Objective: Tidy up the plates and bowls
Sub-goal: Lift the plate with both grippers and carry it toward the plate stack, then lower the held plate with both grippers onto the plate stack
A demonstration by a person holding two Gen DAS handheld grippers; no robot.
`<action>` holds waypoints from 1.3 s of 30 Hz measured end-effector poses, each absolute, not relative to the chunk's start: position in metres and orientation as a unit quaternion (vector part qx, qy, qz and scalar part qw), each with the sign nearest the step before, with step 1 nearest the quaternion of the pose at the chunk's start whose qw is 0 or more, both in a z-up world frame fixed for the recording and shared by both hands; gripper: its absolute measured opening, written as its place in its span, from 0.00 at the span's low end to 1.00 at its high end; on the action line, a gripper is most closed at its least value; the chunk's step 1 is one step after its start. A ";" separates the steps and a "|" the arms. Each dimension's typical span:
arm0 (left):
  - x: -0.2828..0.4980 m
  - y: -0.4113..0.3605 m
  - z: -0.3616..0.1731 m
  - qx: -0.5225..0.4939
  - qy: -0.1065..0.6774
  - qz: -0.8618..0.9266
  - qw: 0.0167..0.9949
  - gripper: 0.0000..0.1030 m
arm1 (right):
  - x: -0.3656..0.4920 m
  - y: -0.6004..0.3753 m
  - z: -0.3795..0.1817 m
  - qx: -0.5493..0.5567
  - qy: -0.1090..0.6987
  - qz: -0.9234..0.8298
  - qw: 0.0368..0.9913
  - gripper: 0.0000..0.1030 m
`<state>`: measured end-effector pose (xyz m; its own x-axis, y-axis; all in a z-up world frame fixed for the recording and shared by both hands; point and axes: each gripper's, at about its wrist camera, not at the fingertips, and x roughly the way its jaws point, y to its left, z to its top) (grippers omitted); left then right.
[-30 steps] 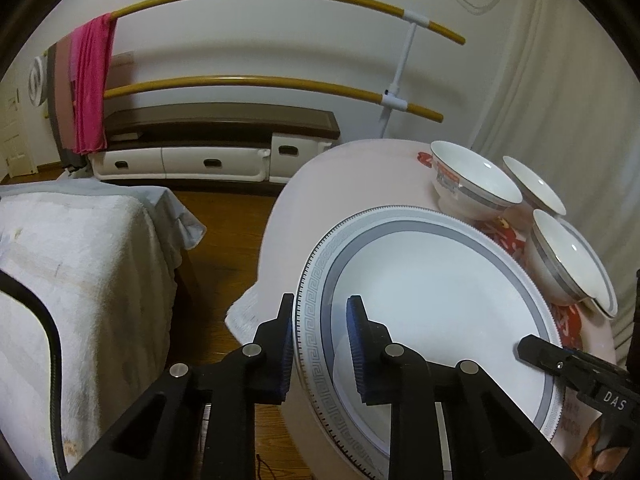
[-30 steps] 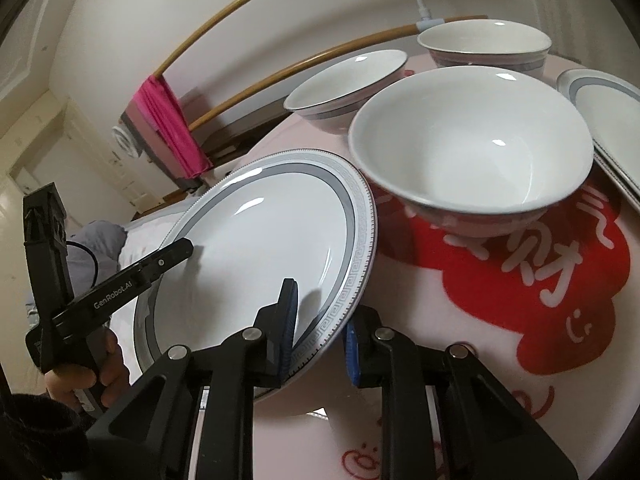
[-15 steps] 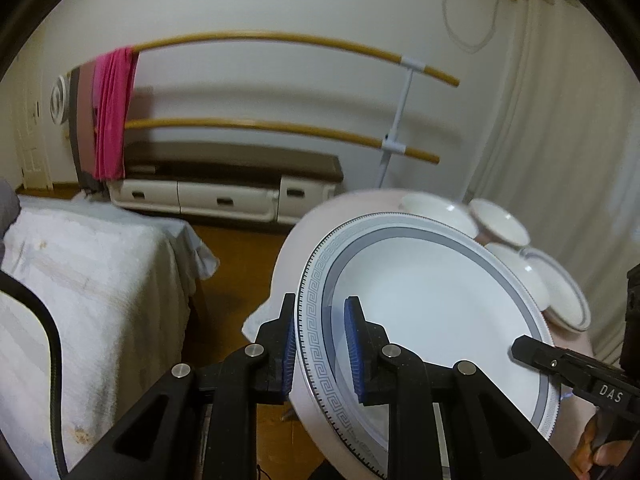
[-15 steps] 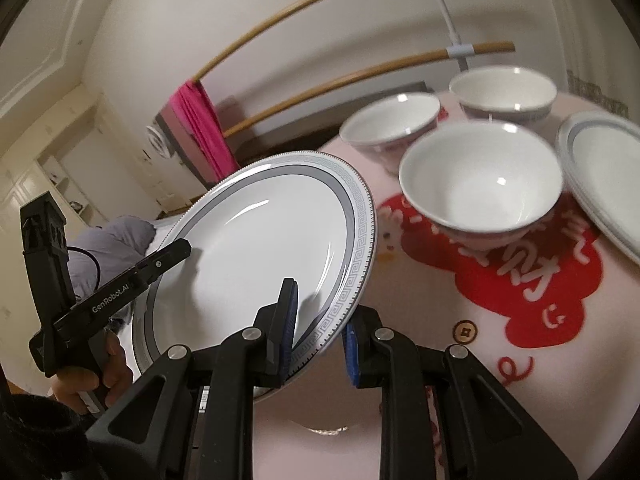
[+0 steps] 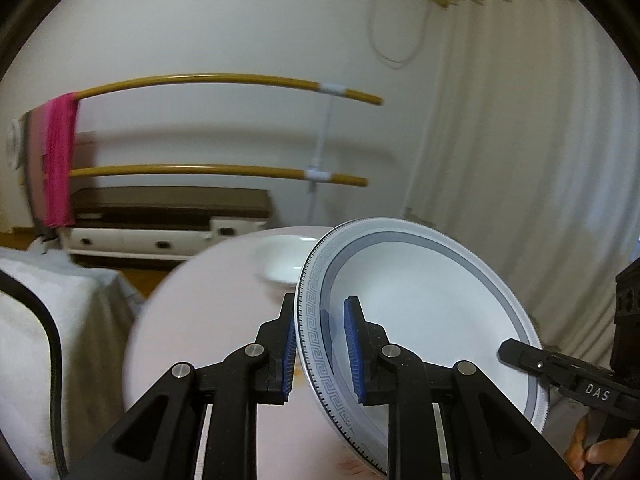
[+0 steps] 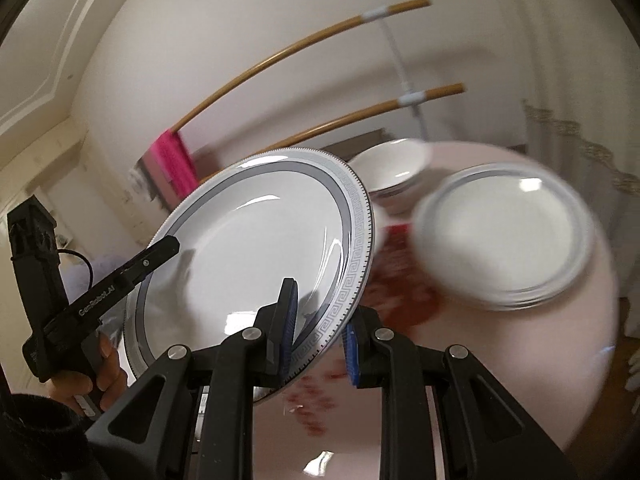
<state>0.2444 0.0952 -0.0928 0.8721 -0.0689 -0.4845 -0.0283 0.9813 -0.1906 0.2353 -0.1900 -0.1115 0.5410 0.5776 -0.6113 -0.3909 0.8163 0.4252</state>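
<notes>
Large white plate (image 5: 420,320) with grey patterned rim, held tilted above a round pink table (image 5: 208,320), at centre of both views. Left gripper (image 5: 320,350) clamped on its left rim, right gripper (image 6: 318,330) clamped on the opposite rim. Blurred stack of plates (image 6: 500,240) at right, bowl (image 6: 390,170) behind.

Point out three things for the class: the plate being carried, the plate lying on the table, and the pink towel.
carried plate (image 6: 256,248), right wrist view, on its white centre.
plate on the table (image 6: 500,232), right wrist view, on its blurred white centre.
pink towel (image 5: 60,160), left wrist view, mid-length where it hangs from the rail.
</notes>
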 end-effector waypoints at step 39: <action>0.392 -0.106 -0.118 -0.076 0.377 -0.051 0.922 0.18 | 0.369 -0.349 -0.174 0.081 0.453 0.159 0.873 0.20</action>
<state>0.3924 -0.1059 -0.1180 0.7113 -0.1504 -0.6866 0.0362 0.9834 -0.1779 0.3686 -0.3487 -0.1741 0.5385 0.3515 -0.7658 -0.2044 0.9362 0.2860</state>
